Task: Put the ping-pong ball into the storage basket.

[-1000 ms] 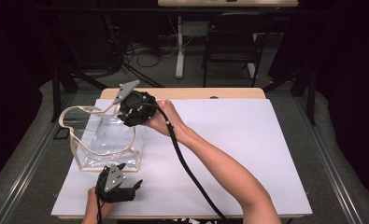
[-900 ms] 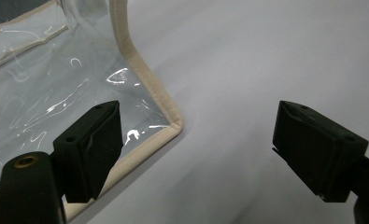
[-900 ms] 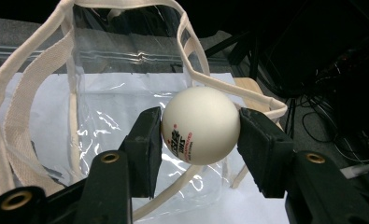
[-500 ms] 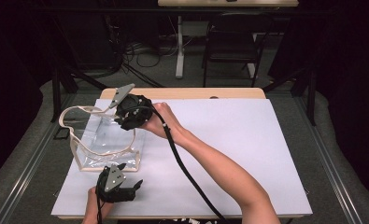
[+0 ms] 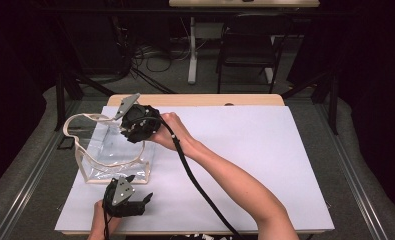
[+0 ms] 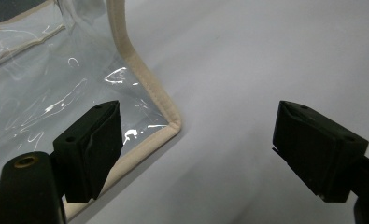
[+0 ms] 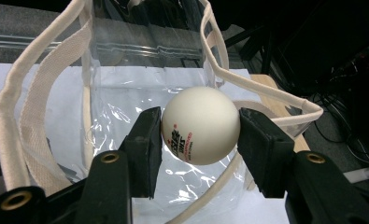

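A clear plastic bag [image 5: 102,150] with beige trim and strap handles stands open on the white table [image 5: 245,150]. My right gripper [image 5: 128,131] hangs over the bag's mouth, shut on a white ping-pong ball [image 7: 205,109] with red print. In the right gripper view the gripper [image 7: 200,127] presses the ball from both sides, with the bag [image 7: 126,84] open below. My left gripper [image 5: 139,189] rests open near the table's front edge, just in front of the bag. Its jaws [image 6: 196,140] hold nothing, and the bag's lower corner [image 6: 166,126] lies by one pad.
A black cable [image 5: 200,185] trails from the right gripper along the forearm. The bag's looped handle [image 5: 77,122] sticks out to the left. White tabletop lies open to the right of the arm. Chairs and cables stand on the floor beyond the far edge.
The right gripper with the ball has edged slightly down and left over the bag. The left gripper has stayed put.
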Motion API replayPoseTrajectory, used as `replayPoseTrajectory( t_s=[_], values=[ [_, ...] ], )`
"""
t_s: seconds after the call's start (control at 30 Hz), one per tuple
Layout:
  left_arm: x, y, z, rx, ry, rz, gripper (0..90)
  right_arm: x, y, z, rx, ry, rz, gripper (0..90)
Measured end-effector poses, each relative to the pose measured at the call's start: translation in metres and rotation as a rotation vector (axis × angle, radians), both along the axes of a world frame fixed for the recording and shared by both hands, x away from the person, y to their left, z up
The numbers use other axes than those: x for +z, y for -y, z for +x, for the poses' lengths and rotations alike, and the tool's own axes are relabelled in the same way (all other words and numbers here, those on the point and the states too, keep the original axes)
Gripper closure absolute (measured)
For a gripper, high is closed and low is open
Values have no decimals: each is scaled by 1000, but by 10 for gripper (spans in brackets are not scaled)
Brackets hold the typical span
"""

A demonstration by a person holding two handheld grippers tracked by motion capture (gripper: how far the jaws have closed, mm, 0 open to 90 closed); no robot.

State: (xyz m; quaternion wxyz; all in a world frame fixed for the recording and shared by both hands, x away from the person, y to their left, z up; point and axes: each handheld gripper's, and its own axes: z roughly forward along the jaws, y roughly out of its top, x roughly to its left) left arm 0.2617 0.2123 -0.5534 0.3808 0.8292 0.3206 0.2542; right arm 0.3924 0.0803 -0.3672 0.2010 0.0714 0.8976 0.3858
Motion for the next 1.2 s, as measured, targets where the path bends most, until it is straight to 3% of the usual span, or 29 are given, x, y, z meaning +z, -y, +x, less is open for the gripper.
replayPoseTrajectory(
  t_s=[1.2],
  values=[
    [0,-1,0,-3,2,4,164,-16,-13,-1,19,-49,-82,505]
  ],
)
